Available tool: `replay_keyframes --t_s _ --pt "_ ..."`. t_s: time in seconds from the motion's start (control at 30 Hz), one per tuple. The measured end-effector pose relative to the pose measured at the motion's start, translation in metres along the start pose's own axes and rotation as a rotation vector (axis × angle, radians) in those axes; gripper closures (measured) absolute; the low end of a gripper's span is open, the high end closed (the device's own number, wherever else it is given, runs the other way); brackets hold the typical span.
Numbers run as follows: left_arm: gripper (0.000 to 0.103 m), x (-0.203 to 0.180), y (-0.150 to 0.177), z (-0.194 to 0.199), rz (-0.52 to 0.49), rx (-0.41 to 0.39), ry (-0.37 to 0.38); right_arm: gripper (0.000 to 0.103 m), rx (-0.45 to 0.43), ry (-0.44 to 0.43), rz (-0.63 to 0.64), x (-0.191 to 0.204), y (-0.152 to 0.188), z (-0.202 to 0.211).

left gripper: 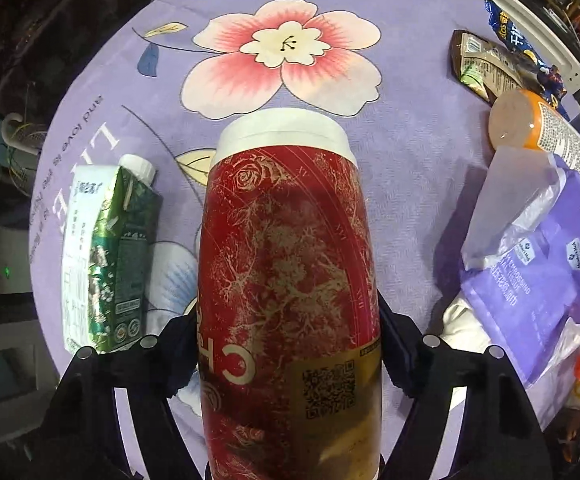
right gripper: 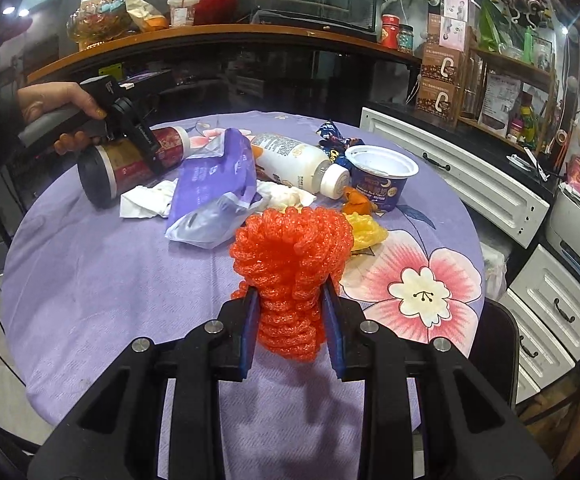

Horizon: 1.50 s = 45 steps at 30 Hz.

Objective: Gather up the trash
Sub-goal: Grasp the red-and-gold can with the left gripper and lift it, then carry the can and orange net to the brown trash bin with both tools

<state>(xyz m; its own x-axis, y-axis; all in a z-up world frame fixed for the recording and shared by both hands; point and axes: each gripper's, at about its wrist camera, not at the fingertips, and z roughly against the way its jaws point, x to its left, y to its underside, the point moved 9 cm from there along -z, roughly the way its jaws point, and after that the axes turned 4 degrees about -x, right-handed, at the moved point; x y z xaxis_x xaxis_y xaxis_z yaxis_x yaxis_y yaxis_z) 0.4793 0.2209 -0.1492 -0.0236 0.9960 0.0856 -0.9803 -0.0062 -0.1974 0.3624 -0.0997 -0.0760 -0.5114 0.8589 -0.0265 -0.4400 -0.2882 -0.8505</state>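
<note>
The right gripper (right gripper: 290,316) is clamped on an orange foam net (right gripper: 290,252), its blue pads (right gripper: 249,332) pressing the net's narrow lower part while the fuller top bulges above them, lifted off the lavender flowered cloth of the counter (right gripper: 90,280). The left gripper (left gripper: 290,344) is closed around a red cup (left gripper: 286,264) with a white lid, fingers wide apart on either side of its body; in the right wrist view the cup hangs tilted above the far left of the counter, just over crumpled white tissue (right gripper: 146,200). Both hands seem to be in the carry-off step, each with one piece picked. No bin or bag shows in either view, so the next move probably calls for swinging both loads away from the counter to wherever the trash goes, keeping the cup from tipping. Left behind are a green carton (left gripper: 106,256) lying beside the cup, a purple tissue pack (right gripper: 218,176), a white bottle (right gripper: 294,160) on its side, a blue tub (right gripper: 382,176) and snack wrappers (left gripper: 486,64).
</note>
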Motion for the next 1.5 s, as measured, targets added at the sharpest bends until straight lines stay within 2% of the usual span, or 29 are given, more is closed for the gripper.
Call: replay_keyframes --t_s 0.2,0.4,0.6,1.0,1.23,1.3,1.5 --pt "0.029 0.006 0.01 0.022 0.048 -0.095 0.047 0.074 -0.008 -0.013 -0.007 0.002 0.001 0.006" --pt "0.03 0.004 0.027 0.072 0.096 -0.268 0.157 0.074 -0.018 -0.028 -0.005 0.008 0.003 0.013" --pt "0.03 -0.012 0.051 0.095 0.098 -0.401 0.177 0.074 -0.018 -0.045 -0.025 0.006 0.007 0.02" --pt "0.03 -0.018 0.077 0.128 0.109 -0.656 0.097 0.074 -0.022 -0.053 -0.051 -0.007 0.022 0.036" --pt "0.03 -0.044 0.092 0.148 0.107 -0.787 0.043 0.075 -0.038 -0.057 -0.082 -0.023 0.032 0.044" --pt "0.03 -0.053 0.097 0.156 0.101 -0.815 0.047 0.075 -0.042 -0.057 -0.092 -0.028 0.034 0.046" --pt "0.03 -0.087 0.103 0.189 0.074 -0.902 0.141 0.076 -0.065 -0.042 -0.122 -0.046 0.035 0.055"
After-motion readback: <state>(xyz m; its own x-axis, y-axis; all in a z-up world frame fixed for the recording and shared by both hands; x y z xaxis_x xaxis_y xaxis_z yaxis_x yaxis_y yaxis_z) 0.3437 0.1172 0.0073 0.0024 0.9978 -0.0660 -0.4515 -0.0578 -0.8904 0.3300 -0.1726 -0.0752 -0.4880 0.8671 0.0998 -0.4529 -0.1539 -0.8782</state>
